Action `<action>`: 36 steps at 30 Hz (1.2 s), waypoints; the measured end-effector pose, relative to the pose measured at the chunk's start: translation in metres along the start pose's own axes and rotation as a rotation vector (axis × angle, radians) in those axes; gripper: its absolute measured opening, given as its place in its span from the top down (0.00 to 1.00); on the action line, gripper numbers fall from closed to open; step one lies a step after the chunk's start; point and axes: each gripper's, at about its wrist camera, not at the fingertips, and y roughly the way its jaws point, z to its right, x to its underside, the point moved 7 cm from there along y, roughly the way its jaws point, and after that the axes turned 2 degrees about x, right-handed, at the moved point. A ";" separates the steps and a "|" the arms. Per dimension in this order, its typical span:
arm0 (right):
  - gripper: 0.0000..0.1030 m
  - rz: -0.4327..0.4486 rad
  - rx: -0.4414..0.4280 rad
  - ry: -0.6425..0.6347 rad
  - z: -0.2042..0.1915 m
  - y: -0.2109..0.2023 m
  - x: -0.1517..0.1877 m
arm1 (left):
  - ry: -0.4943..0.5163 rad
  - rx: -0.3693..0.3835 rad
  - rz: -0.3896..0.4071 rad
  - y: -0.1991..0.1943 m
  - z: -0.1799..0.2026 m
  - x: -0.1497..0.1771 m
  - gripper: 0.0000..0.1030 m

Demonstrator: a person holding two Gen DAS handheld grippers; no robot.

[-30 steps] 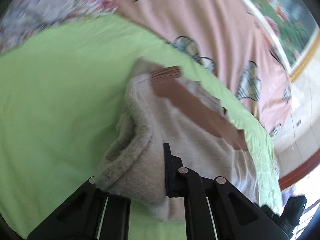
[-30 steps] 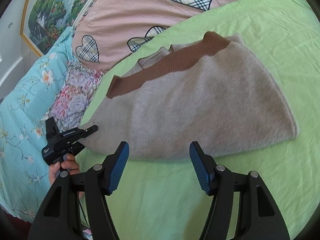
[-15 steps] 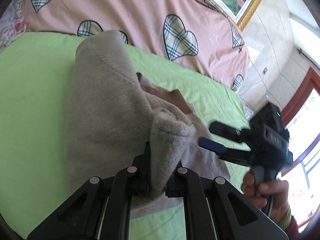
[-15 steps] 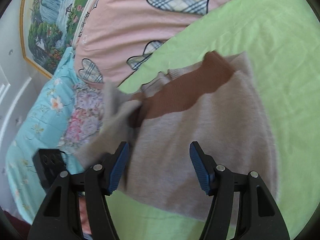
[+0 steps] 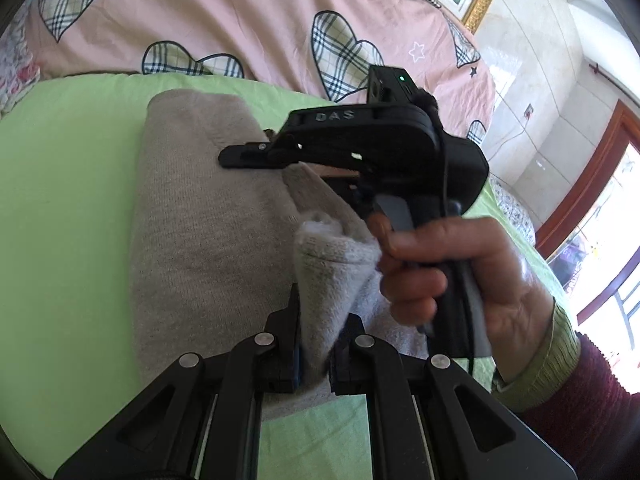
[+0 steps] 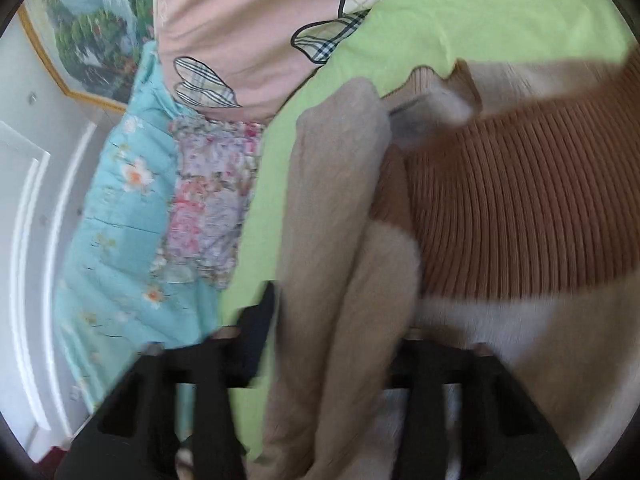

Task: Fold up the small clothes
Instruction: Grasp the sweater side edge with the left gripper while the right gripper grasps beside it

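A small beige knit sweater (image 5: 208,248) with a brown ribbed band (image 6: 520,208) lies on a green sheet (image 5: 64,208). My left gripper (image 5: 314,356) is shut on a bunched beige fold of the sweater and holds it over the rest of the garment. My right gripper (image 5: 248,158) shows in the left wrist view, held in a hand, low over the sweater. In the blurred right wrist view a beige fold (image 6: 340,280) drapes between its fingers (image 6: 256,336), which stand apart. The right finger is hidden by cloth.
A pink duvet with plaid hearts (image 5: 248,20) lies behind the green sheet. A turquoise floral quilt (image 6: 120,220) is at the left in the right wrist view. A framed picture (image 6: 92,32) hangs on the wall. A window is at the right (image 5: 600,264).
My left gripper has carried the sweater fold across toward the right gripper. The right gripper has moved in low over the sweater, and the fold now drapes between its fingers.
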 end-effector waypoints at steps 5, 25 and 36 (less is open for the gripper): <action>0.85 0.128 0.054 -0.137 -0.020 -0.051 -0.014 | 0.045 0.064 0.016 0.000 0.029 -0.010 0.93; 0.87 0.286 0.367 -0.157 0.080 -0.167 0.007 | 0.106 0.238 -0.160 0.109 0.116 0.016 0.91; 0.54 0.311 0.487 -0.114 0.099 -0.181 0.028 | 0.064 0.239 -0.225 0.092 0.095 0.027 0.79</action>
